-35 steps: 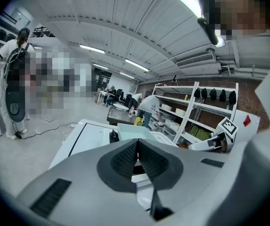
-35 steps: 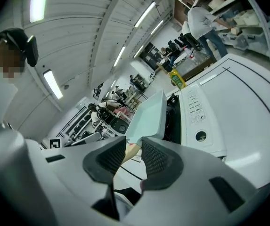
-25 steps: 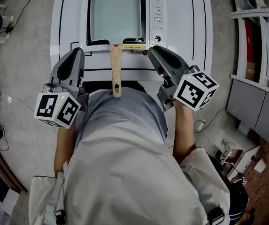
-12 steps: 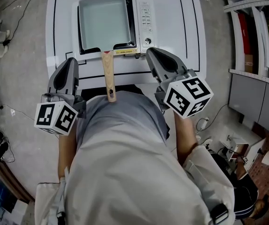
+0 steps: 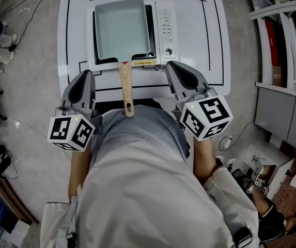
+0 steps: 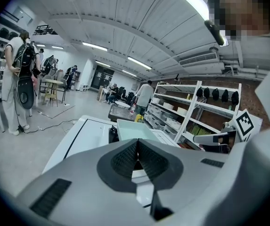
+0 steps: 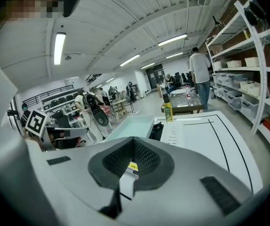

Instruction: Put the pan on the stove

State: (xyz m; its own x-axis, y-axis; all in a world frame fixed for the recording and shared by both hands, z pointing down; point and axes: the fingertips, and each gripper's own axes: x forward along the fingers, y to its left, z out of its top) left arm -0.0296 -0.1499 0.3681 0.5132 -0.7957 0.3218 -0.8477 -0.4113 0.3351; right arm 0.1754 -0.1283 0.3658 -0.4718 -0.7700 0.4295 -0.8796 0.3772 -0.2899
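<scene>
A rectangular pale-green pan [image 5: 122, 27] sits on the white portable stove [image 5: 168, 30]. Its wooden handle [image 5: 126, 89] points toward the person, out over the table's front edge. My left gripper [image 5: 86, 77] hovers left of the handle at the table's near edge, its jaws shut with nothing between them. My right gripper [image 5: 172, 67] hovers right of the handle, just below the stove's knob, also shut and empty. In the left gripper view the pan [image 6: 132, 131] lies beyond the left gripper [image 6: 137, 144]. The right gripper [image 7: 134, 141] has the pan [image 7: 134, 126] ahead of it too.
The white table [image 5: 209, 40] carries black line markings around the stove. A yellow bottle [image 7: 167, 111] stands at its far edge. Shelving [image 5: 282, 45] lines the right side, and people stand farther off in the room.
The head view has shifted a little. Both grippers stay on either side of the handle at the table's near edge. The pan has not moved on the stove.
</scene>
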